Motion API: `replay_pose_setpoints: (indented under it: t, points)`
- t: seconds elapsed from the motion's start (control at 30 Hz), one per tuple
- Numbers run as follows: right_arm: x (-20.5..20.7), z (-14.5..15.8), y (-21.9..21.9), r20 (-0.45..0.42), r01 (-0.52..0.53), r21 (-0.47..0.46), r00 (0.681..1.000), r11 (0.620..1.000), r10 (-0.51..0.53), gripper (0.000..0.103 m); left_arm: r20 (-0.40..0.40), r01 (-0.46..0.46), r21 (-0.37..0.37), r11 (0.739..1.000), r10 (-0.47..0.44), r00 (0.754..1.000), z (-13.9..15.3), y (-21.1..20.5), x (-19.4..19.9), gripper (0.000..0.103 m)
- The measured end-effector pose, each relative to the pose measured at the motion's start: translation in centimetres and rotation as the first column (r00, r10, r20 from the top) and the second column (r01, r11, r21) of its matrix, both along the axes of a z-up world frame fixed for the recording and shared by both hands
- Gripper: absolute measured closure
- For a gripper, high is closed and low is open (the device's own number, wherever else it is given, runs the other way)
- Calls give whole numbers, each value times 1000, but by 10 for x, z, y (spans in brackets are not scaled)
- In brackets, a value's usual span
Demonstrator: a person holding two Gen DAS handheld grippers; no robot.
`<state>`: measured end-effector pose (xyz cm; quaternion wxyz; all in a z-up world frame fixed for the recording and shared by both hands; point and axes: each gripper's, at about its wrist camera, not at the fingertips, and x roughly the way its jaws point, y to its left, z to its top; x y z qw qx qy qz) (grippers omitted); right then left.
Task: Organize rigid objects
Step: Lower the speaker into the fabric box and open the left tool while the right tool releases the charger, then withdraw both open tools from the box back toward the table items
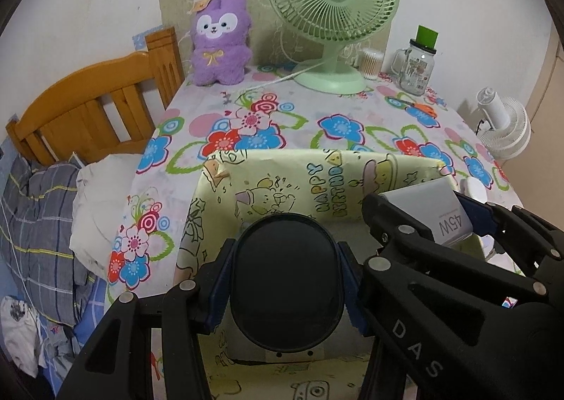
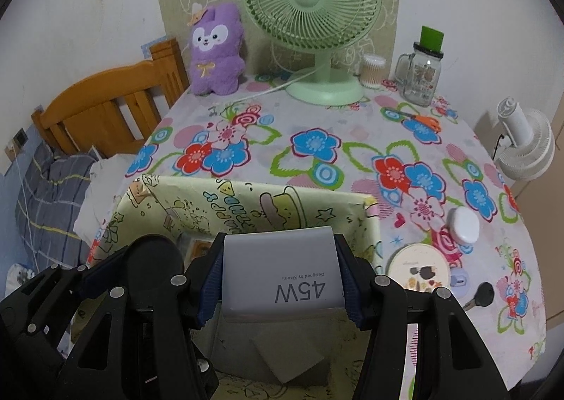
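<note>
My left gripper (image 1: 287, 285) is shut on a black oval object (image 1: 287, 280) and holds it over the open yellow cartoon-print box (image 1: 268, 185). My right gripper (image 2: 280, 276) is shut on a grey 45W charger (image 2: 282, 276) over the same box (image 2: 246, 202). The right gripper with the charger (image 1: 428, 215) shows at the right of the left wrist view. The left gripper shows at the lower left of the right wrist view, its black object (image 2: 155, 253) partly hidden. The box floor is mostly hidden by the held objects.
On the floral tablecloth (image 2: 317, 146): a green fan (image 2: 313, 30), purple plush (image 2: 215, 51), glass jar (image 2: 423, 72), cotton swabs (image 2: 372, 70), orange scissors (image 2: 419, 120), a white cap (image 2: 463, 223), a round tin (image 2: 419, 268), a black knob (image 2: 484, 292). A bed (image 1: 53, 188) is left.
</note>
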<state>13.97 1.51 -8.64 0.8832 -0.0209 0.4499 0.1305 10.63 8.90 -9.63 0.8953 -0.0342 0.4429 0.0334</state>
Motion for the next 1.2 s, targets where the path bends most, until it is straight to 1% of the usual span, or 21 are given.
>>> replay_pose_setpoints:
  t: [0.03,0.17,0.2,0.27,0.3,0.37,0.43,0.53,0.87,1.2]
  points:
    - [1,-2,1,-9,-2,1,1000,1000,2,42,-5,0,1,1000,0,1000,-1,1,1,37]
    - [5,-8,3,-45,-3,14,999,1000,4,42,-8,16,6,1000,-16,1000,-3,-1,4,32]
    - [5,-8,2,-33,2,7,999,1000,-1,42,-9,21,3,1000,-21,1000,-3,-1,4,30]
    - [4,-3,2,-5,-2,-11,1000,1000,2,41,-14,40,-30,999,-41,999,-1,-2,5,20]
    - [3,0,1,1,-6,-16,1000,1000,6,39,-12,43,-38,998,-44,999,0,-2,5,17]
    - [1,5,-1,14,-11,-25,1000,1000,11,21,3,43,-38,998,-43,999,4,-4,2,12]
    - [-4,12,-5,49,-1,-25,999,1000,2,18,14,45,-35,998,-45,999,8,-6,1,9]
    - [-7,18,-10,62,3,-28,998,1000,-1,15,24,47,-30,998,-47,999,12,-10,-2,8]
    - [-22,32,-31,73,17,-10,997,1000,-17,14,68,64,3,998,-64,996,28,-30,-14,3]
    - [-37,47,-52,101,36,7,994,999,-36,10,106,76,18,997,-77,991,43,-50,-27,2]
